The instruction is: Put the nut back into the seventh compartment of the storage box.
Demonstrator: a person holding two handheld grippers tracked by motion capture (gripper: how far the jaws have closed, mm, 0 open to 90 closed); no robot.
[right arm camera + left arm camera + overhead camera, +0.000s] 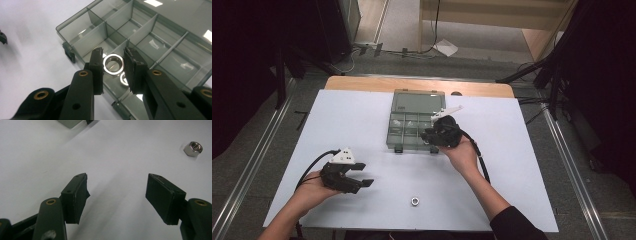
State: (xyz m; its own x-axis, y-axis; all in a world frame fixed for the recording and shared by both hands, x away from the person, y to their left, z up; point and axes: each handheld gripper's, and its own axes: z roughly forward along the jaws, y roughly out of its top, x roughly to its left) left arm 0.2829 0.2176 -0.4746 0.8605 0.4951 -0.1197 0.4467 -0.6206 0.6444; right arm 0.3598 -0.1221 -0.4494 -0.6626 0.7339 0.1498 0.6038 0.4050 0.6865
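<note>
Compartment box, lid open, is set at the tabletop's far middle. Right gripper is poised over its near right compartments, jaws narrowed and clamped on 1 steel nut, bore facing the camera. Left gripper is held wide, empty, near the front-left edge. A 2nd nut lies near the front edge.

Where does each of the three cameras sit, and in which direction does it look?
High view: above the person's side, looking forward and down on the table; both forearms show.
Left gripper view: on the left gripper, along its open jaws, over the white surface to a loose nut.
Right gripper view: on the right gripper, jaws holding a nut over the organizer box.
Shared: that box appears in the high view too.
</note>
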